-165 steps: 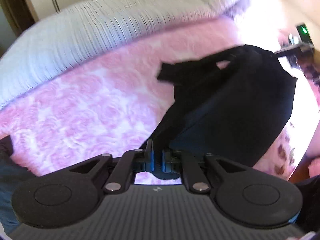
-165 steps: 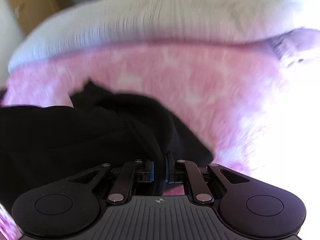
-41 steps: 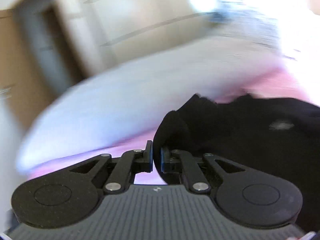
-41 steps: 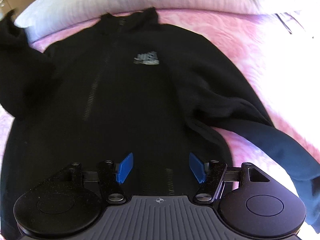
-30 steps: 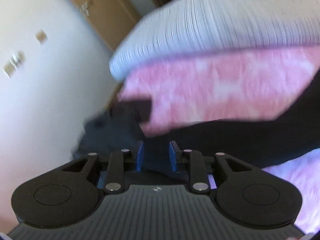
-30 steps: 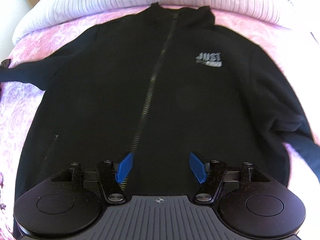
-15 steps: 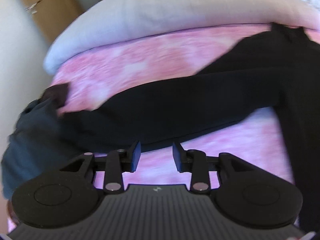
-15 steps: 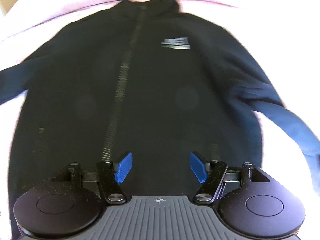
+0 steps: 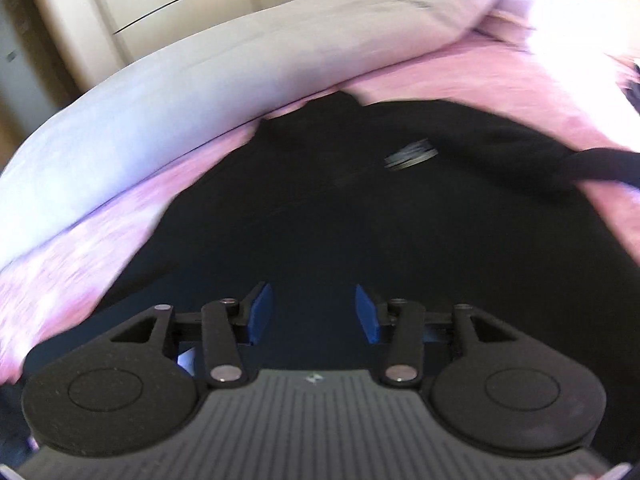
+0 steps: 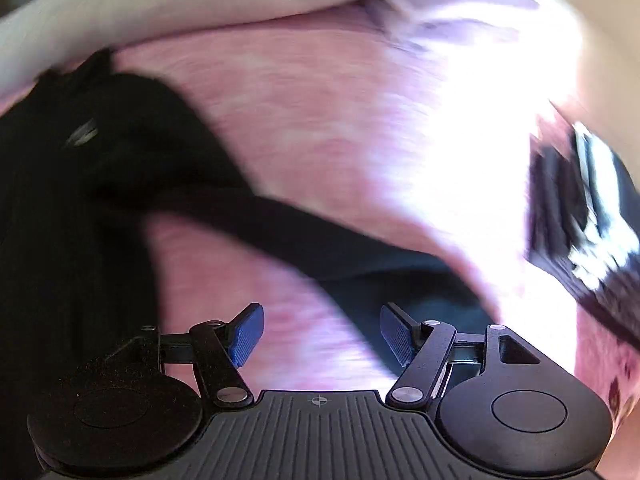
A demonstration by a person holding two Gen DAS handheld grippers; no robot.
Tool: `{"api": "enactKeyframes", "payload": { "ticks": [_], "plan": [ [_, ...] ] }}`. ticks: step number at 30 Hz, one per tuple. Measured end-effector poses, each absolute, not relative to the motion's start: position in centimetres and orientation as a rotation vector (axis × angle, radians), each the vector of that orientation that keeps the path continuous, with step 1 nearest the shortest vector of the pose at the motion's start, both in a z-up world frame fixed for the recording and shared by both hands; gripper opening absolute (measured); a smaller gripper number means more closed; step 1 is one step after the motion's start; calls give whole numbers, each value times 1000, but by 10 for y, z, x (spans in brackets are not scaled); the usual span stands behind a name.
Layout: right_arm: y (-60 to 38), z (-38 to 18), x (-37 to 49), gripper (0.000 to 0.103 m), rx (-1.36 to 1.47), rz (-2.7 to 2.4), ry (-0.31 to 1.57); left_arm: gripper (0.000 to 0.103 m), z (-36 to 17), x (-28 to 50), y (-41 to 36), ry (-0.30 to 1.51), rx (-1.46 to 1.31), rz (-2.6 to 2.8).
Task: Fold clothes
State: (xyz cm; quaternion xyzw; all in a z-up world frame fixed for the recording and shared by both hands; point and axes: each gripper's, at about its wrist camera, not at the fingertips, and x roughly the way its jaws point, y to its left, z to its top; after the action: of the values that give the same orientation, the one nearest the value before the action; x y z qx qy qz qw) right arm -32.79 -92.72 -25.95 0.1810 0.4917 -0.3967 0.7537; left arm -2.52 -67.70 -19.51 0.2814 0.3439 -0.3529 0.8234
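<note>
My left gripper (image 9: 314,314) hangs over the body of the black zip-front jacket (image 9: 340,216), its blue pads spreading apart with nothing pinched between them. My right gripper (image 10: 322,334) stands wide and empty above the pink patterned bedspread (image 10: 320,120), just short of the jacket's outstretched sleeve (image 10: 320,240). The jacket lies flat on the bedspread, collar toward the long white pillow (image 9: 200,92) beyond.

Matt black cloth jacket (image 9: 320,208); pink plush bedspread (image 10: 328,92).
</note>
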Motion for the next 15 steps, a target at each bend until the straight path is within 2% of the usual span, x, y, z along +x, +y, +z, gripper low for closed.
{"api": "enactKeyframes", "payload": {
  "ticks": [4,8,15],
  "plan": [
    [-980,-246,-388,68,475,-818,1015,42,-201,-67,-779,693,694,-901],
    [-1027,-262,-409,68,409,-602,1128,42,-207,-103,-871,629,813,-1063],
    [-1080,-317,-408,68,381,-307,1276,45,-214,-120,-937,538,966,-1203]
  ]
}}
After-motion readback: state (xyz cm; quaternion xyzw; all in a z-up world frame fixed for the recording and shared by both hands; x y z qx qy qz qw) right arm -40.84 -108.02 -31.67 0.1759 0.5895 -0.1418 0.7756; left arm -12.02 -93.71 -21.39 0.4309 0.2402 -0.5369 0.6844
